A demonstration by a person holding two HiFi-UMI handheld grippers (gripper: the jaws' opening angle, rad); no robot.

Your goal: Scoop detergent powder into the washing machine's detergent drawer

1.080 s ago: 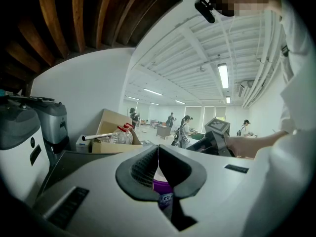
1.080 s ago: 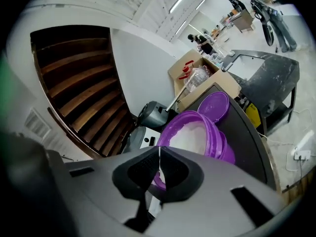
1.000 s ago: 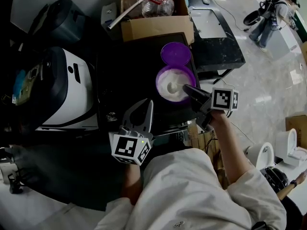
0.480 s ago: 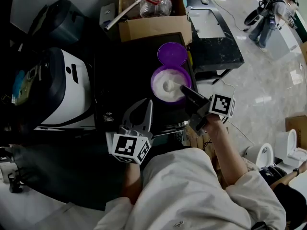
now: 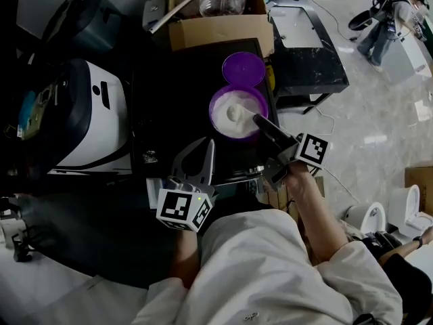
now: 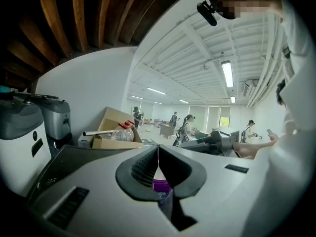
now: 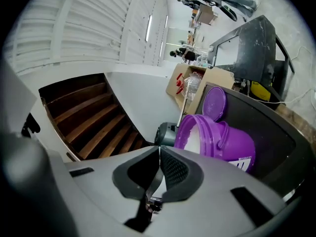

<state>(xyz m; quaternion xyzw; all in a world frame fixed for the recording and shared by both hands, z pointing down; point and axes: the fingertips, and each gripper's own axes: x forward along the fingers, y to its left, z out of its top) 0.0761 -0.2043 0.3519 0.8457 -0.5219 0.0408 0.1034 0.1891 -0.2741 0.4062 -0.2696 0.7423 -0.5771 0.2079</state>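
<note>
A purple bucket [image 5: 220,99] of white detergent powder [image 5: 233,114] stands open on a black top [image 5: 176,93]; its lid [image 5: 243,70] lies just behind it. My right gripper [image 5: 257,119] reaches over the bucket's near right rim, shut on a scoop whose bowl sits in the powder. In the right gripper view the jaws [image 7: 159,149] meet, with the bucket [image 7: 217,139] to their right. My left gripper [image 5: 211,143] is shut and holds nothing, a little in front of the bucket. A white and dark washing machine [image 5: 88,127] stands at the left; no drawer shows.
A cardboard box [image 5: 216,26] with a plastic bottle [image 5: 222,2] stands behind the lid. A black stand [image 5: 304,46] is at the right over a pale floor. A dark appliance [image 5: 88,19] sits at the back left. People stand far off.
The right gripper's marker cube has slid down and left, and its tip has stayed at the bucket's rim over the powder. The left gripper has stayed in place.
</note>
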